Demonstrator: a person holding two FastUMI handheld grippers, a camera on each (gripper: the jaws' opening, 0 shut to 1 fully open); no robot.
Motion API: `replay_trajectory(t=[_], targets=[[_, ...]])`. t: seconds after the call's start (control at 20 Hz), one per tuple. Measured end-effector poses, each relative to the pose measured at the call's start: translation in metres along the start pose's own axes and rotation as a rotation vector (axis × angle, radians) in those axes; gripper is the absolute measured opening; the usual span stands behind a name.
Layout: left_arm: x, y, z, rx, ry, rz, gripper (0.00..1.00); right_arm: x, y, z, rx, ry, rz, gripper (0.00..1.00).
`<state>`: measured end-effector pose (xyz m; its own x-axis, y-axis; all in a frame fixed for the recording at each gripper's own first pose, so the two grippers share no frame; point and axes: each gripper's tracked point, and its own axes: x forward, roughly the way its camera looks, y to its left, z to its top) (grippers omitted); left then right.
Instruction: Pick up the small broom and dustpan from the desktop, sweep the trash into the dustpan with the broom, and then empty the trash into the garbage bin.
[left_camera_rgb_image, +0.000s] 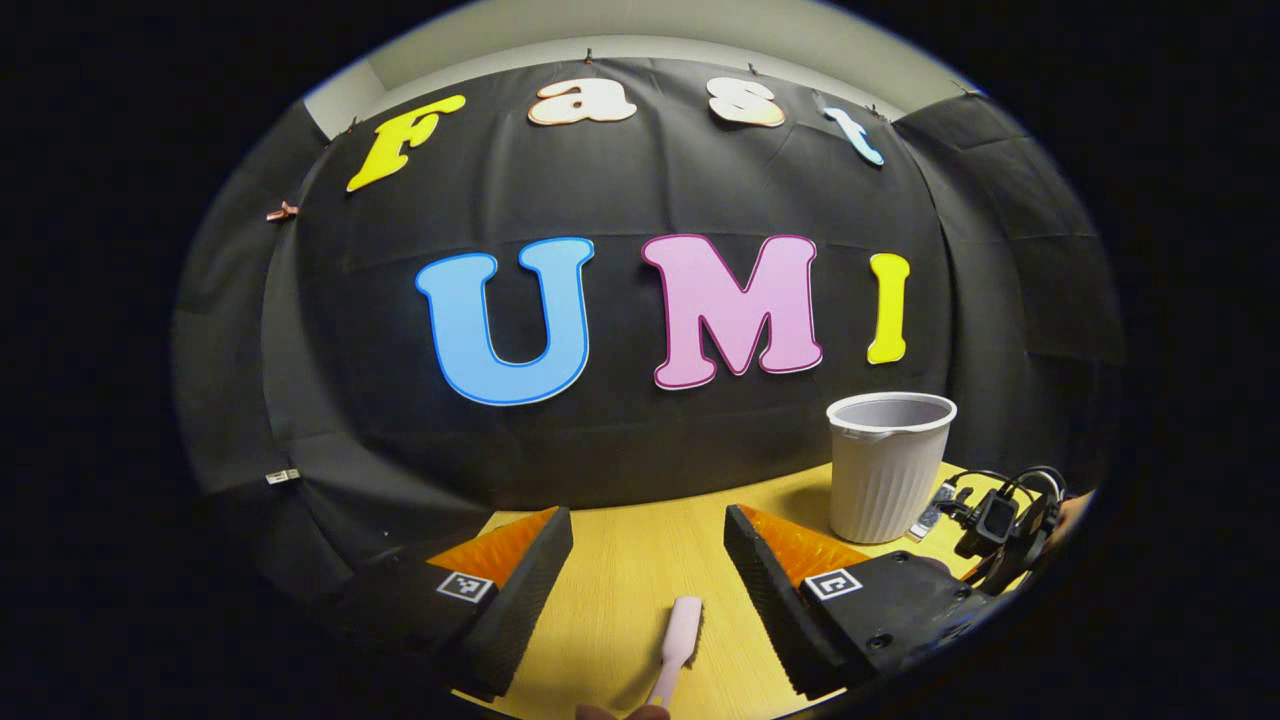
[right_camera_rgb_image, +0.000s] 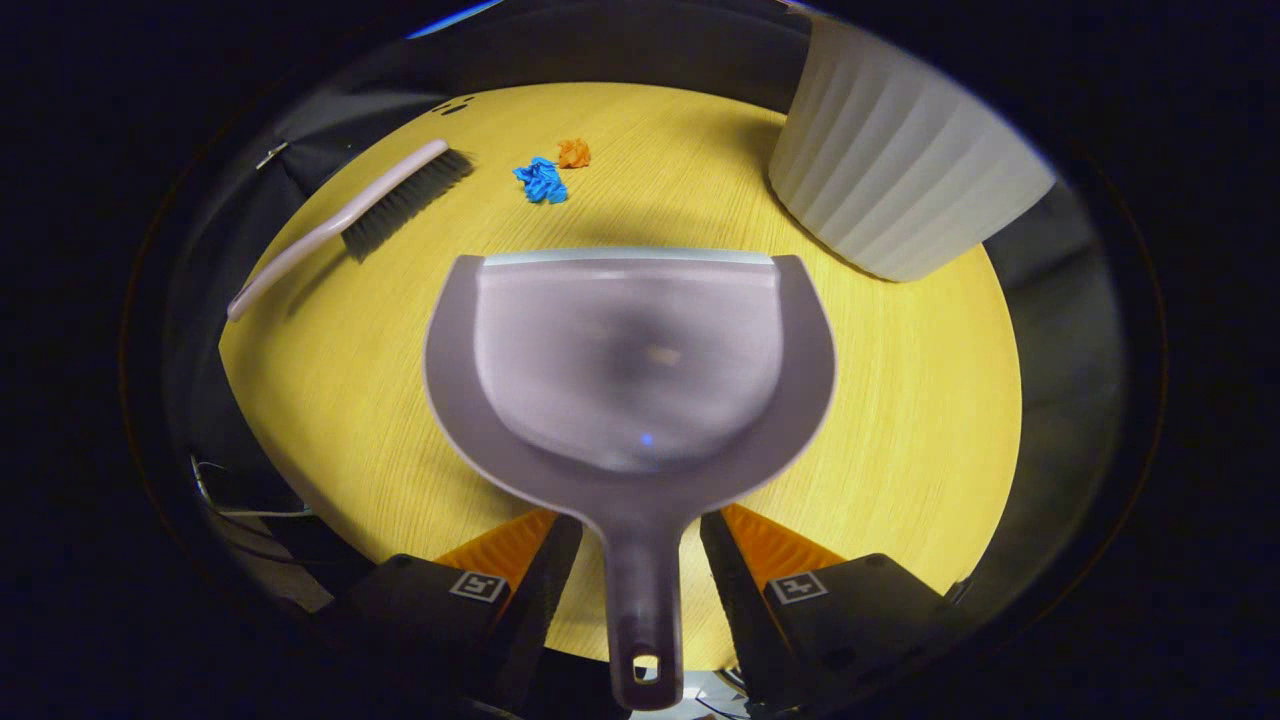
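Straddling the dustpan (right_camera_rgb_image: 630, 370) handle, right gripper (right_camera_rgb_image: 640, 590) has fingers spread either side, gap visible, no pinch yet. Pan lies flat on the desktop (right_camera_rgb_image: 900, 420), mouth toward the blue scrap (right_camera_rgb_image: 541, 181) and orange scrap (right_camera_rgb_image: 573, 153). Left gripper (left_camera_rgb_image: 648, 590) spread too, broom (left_camera_rgb_image: 678, 640) lying between its fingers, untouched. Bin (right_camera_rgb_image: 890, 170) stands just beside the pan's far corner. Judgement: centre on the handle, close squarely, lift level; then the left should drop lower over the broom handle before closing
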<state>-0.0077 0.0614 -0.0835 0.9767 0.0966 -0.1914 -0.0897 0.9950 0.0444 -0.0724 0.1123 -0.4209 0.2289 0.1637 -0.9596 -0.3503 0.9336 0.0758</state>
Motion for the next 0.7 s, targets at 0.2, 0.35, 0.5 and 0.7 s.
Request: replay_trajectory(t=[0.2, 0.35, 0.5, 0.7], targets=[[0.006, 0.004, -0.011, 0.010, 0.032, 0.014, 0.97, 0.009, 0.005, 0.003, 0.043, 0.020, 0.033, 0.57], [0.011, 0.006, -0.026, 0.036, 0.081, 0.019, 0.97, 0.005, 0.004, 0.002, 0.005, 0.001, 0.043, 0.42], [0.019, 0.002, -0.060, 0.055, 0.206, -0.006, 0.97, 0.007, 0.005, 0.002, 0.013, -0.015, 0.051, 0.40], [0.020, -0.020, -0.144, 0.066, 0.520, -0.087, 0.96, -0.003, 0.005, 0.001, -0.045, -0.046, 0.062, 0.36]])
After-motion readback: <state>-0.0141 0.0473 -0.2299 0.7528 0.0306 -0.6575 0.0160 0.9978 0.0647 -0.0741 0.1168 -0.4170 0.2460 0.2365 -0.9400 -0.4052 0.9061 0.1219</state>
